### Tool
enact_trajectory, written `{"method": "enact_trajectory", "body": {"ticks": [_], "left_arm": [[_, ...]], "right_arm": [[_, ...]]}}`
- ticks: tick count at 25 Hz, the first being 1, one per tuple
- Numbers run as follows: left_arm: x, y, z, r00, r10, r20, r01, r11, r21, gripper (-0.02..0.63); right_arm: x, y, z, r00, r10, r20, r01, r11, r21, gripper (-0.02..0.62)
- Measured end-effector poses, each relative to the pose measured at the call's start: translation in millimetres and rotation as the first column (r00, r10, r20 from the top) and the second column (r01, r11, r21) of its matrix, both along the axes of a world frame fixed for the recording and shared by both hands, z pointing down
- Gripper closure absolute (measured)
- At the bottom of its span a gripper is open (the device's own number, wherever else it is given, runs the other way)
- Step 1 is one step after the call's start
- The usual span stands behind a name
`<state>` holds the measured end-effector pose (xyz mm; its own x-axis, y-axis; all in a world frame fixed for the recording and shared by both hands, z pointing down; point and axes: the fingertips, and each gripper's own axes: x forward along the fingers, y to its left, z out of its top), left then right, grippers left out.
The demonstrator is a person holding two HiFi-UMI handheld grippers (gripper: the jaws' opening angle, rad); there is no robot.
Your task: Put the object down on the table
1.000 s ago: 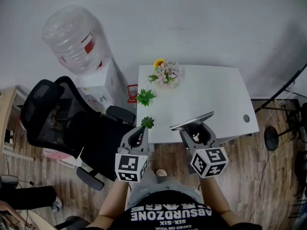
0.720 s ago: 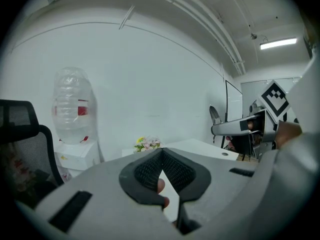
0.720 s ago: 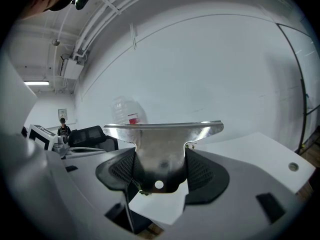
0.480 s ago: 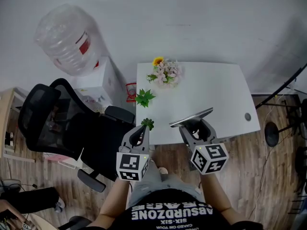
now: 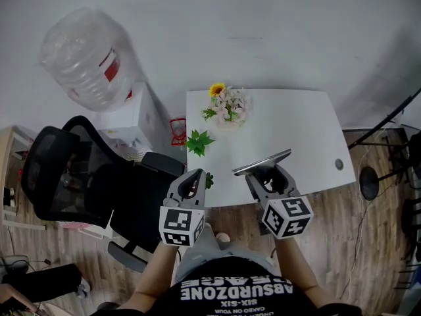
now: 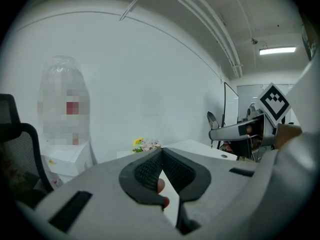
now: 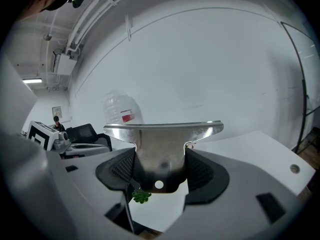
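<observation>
My right gripper point(image 5: 266, 171) is shut on a flat shiny metal piece point(image 5: 262, 161), T-shaped with a small hole in its stem. It hangs level over the front edge of the white table point(image 5: 296, 124). In the right gripper view the stem point(image 7: 159, 164) sits between both pads, its wide bar across the top. My left gripper point(image 5: 195, 175) is at the table's front left corner, its jaws shut tip to tip point(image 6: 161, 154). Small reddish bits show in the gap below the tips; I cannot tell what they are. A small green sprig point(image 5: 208, 180) shows just right of that gripper.
A bouquet point(image 5: 225, 104) lies at the table's back left and a leafy green plant point(image 5: 198, 141) at its left edge. A black office chair point(image 5: 85, 176) stands left, with a water jug point(image 5: 82, 58) on a white dispenser point(image 5: 135, 120) behind. A stand base point(image 5: 368, 183) is right.
The table, plants and chair have slid down the head view toward the grippers. The green sprig, earlier just ahead of the left gripper's tip, now sits beside it. The metal piece stays gripped.
</observation>
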<state>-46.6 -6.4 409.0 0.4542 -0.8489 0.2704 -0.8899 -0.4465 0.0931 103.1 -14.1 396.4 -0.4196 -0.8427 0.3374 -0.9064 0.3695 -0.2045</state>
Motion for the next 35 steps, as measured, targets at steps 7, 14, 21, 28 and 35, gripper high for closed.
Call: {"method": "enact_trajectory", "body": {"ticks": [7, 14, 21, 28, 35], "left_arm": [[-15.1, -30.9, -0.5, 0.999, 0.035, 0.006, -0.034, 0.999, -0.016, 0.601], [-25.2, -53.0, 5.5, 0.997, 0.072, -0.001, -0.072, 0.997, -0.032, 0.602], [-31.5, -69.0, 20.1, 0.996, 0.093, -0.004, -0.094, 0.994, -0.053, 0.601], [-26.8, -91.2, 24.3, 0.996, 0.084, -0.016, -0.085, 0.994, -0.071, 0.602], [-14.0, -119.7, 20.1, 0.998, 0.064, -0.02, -0.065, 0.995, -0.069, 0.601]], "right_arm": [[-12.8, -26.8, 5.5, 1.0, 0.031, -0.006, -0.031, 0.999, -0.031, 0.31], [-27.4, -45.9, 18.8, 0.998, 0.053, -0.016, -0.054, 0.997, -0.062, 0.31], [-34.9, -61.6, 30.5, 0.997, 0.076, -0.015, -0.077, 0.994, -0.082, 0.31], [-31.0, -83.5, 39.8, 0.997, 0.07, -0.015, -0.071, 0.991, -0.111, 0.31], [-26.3, -109.7, 48.5, 1.0, 0.029, -0.01, -0.031, 0.989, -0.142, 0.31]]}}
